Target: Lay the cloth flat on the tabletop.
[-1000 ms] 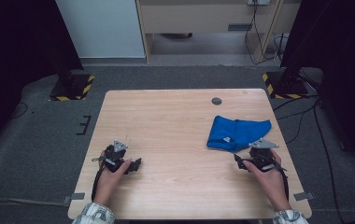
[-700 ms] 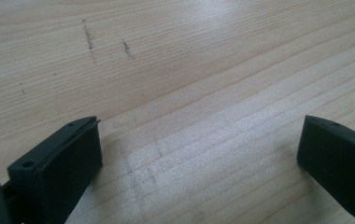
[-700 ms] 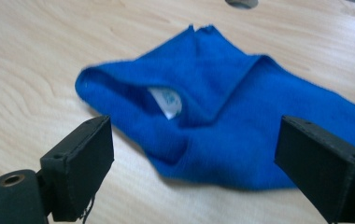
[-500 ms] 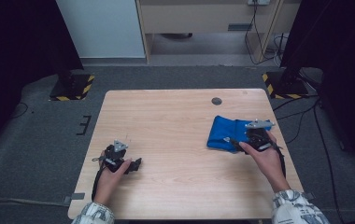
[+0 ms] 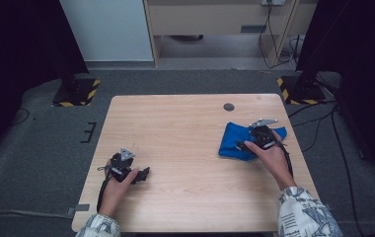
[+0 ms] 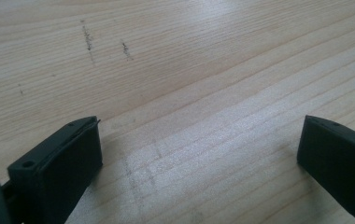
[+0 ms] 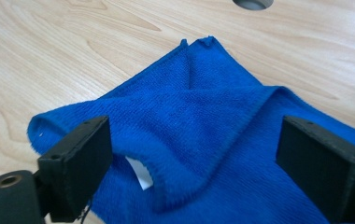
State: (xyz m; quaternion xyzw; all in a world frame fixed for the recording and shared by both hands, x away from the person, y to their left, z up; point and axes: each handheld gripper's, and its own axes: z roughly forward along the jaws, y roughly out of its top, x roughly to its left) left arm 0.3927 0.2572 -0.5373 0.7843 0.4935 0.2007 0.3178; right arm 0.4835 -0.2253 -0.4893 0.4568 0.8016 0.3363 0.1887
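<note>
- At the table's 3 o'clock side, the blue cloth (image 5: 242, 143) lies crumpled and folded over itself, near the right edge, not flat. A white tag (image 7: 137, 173) pokes out from under a fold in the right gripper view.
- Right gripper (image 5: 260, 138) is now over the cloth; a second ago it sat at the cloth's 5 o'clock, on bare wood near the table's front-right corner. It has travelled toward 12 o'clock and a bit inward.
- Its jaws have just been opening further and stand wide, straddling the raised fold; cloth sits between them, pads not pressing on it. No grip yet.
- My read: this is the approach for a pick or an unfold. The next move calls for a drop onto the fold ridge and a close. Risk: pinching several layers at once, so the cloth lifts as a bundle.
- Cable hole (image 5: 229, 106) sits at the cloth's 11 o'clock, well apart, no interference.
- Left gripper (image 5: 126, 168) rests at the table's 8 o'clock, same spot as a second ago. Jaws wide apart over bare table (image 6: 189, 70), nothing between them. Idle.
- Cloth itself looks unmoved versus the earlier frames: same place, same outline.
</note>
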